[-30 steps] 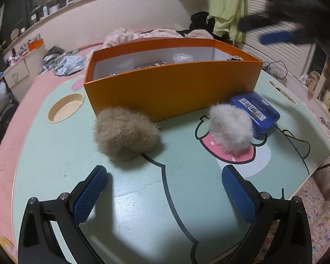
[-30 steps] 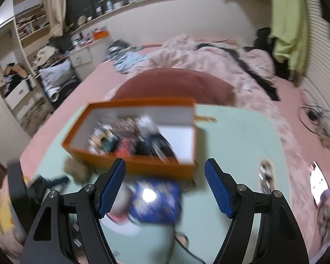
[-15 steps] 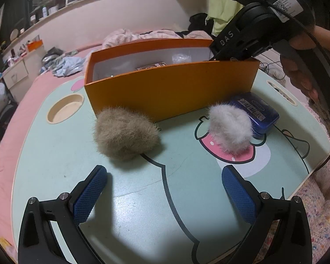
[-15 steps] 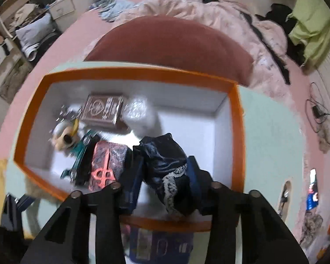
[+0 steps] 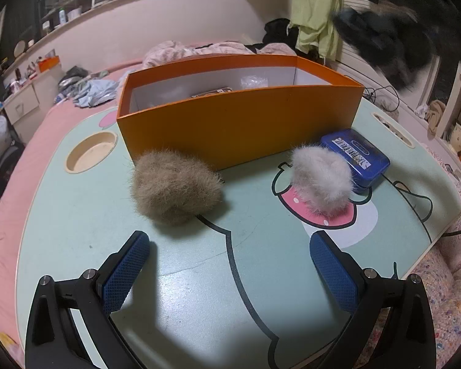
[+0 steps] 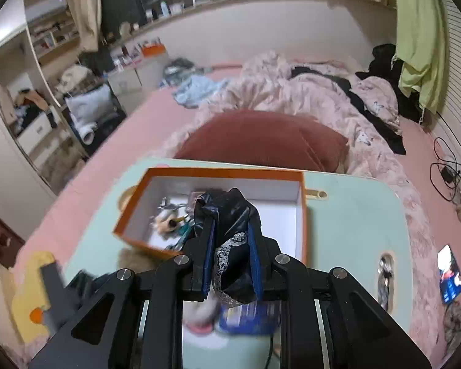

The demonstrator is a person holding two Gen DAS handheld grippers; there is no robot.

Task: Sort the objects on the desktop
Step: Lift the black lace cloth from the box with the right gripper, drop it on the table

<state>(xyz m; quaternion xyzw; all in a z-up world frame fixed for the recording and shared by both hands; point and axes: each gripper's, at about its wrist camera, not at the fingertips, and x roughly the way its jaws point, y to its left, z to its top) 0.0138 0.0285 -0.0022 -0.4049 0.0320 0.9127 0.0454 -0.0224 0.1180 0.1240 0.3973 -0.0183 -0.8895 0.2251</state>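
Right gripper [image 6: 230, 255] jaws just closed on dark cloth [image 6: 230, 215], lifted above box [image 6: 301, 215]; next, set it down. Left gripper [image 5: 230, 272] wide open, empty.

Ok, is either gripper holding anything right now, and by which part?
The right gripper is shut on a dark blue-black fabric pouch with lace trim, pinched across its middle. The left gripper is open, holding nothing.
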